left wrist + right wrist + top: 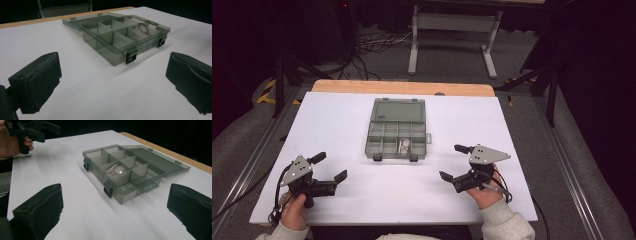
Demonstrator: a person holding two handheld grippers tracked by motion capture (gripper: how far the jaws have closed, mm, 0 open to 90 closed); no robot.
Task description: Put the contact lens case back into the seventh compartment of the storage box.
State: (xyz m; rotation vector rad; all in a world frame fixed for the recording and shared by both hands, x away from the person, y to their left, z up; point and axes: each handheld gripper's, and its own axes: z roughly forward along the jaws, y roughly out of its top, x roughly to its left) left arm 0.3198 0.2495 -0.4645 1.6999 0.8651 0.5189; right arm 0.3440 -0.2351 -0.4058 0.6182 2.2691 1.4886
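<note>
A see-through grey box point(397, 136) sits in the middle of the white table point(337, 125). Its lid point(398, 110) is open and lies flat on the table behind it. Inside, thin walls split the box into small rooms. One room in the front row, the second from the right in the high view, holds a shiny round metal thing point(404, 145). It is too small to tell what it is. Two black clips point(131, 55) hang on the front wall of the box.

The left gripper point(331, 167) is near the front left part of the table, well apart from the box. Its jaws are spread wide and hold nothing. A hand point(293, 212) grips its handle from below.

The right gripper point(454, 162) is near the front right part of the table, also apart from the box. Its jaws are spread wide too, with nothing between them.

Only bare white table lies between each gripper and the box.

Past the far edge of the table a strip of wood point(402, 88) shows. Behind it, on the floor, are a grey metal stand point(452, 30) and some black cables point(372, 45).
</note>
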